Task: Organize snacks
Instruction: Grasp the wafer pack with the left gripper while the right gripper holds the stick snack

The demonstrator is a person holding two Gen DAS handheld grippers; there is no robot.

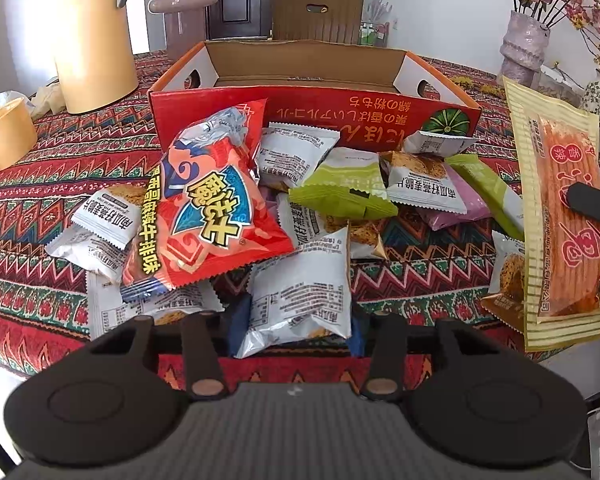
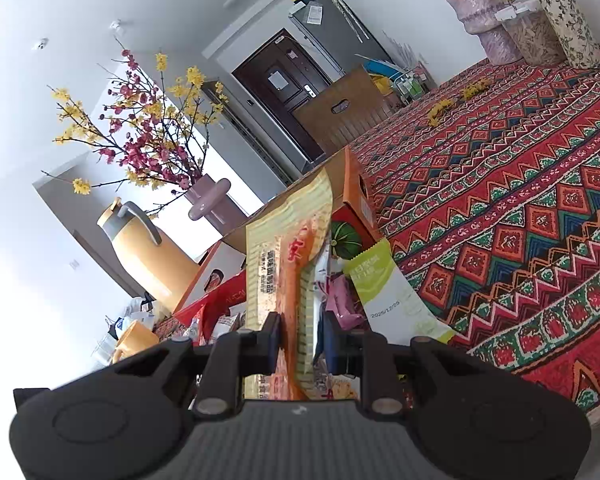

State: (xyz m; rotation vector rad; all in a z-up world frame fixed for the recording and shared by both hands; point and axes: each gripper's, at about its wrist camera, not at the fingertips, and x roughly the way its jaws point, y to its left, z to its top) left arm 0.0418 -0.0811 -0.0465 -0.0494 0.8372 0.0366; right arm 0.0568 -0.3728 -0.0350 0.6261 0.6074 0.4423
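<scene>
A heap of snack packets lies on the patterned tablecloth point(image 1: 40, 200) in front of an open red cardboard box point(image 1: 312, 112). On top of the heap is a big red chips bag point(image 1: 204, 216). Around it are white packets, green ones point(image 1: 340, 188) and a pink one. My left gripper point(image 1: 298, 330) sits low at the near edge of the heap. Its blue pads touch both sides of a white snack packet point(image 1: 300, 292). My right gripper point(image 2: 300, 340) is shut on a long yellow-and-orange snack packet point(image 2: 288, 248), held upright beside the box point(image 2: 356, 200). That packet point(image 1: 560, 220) shows at the right of the left wrist view.
A yellow thermos jug point(image 1: 92, 36) and a yellow mug point(image 1: 4, 136) stand at the left. Flower vases point(image 1: 524, 48) stand at the back right, and a wooden chair point(image 1: 316, 12) is behind the box. The table edge runs close below the left gripper.
</scene>
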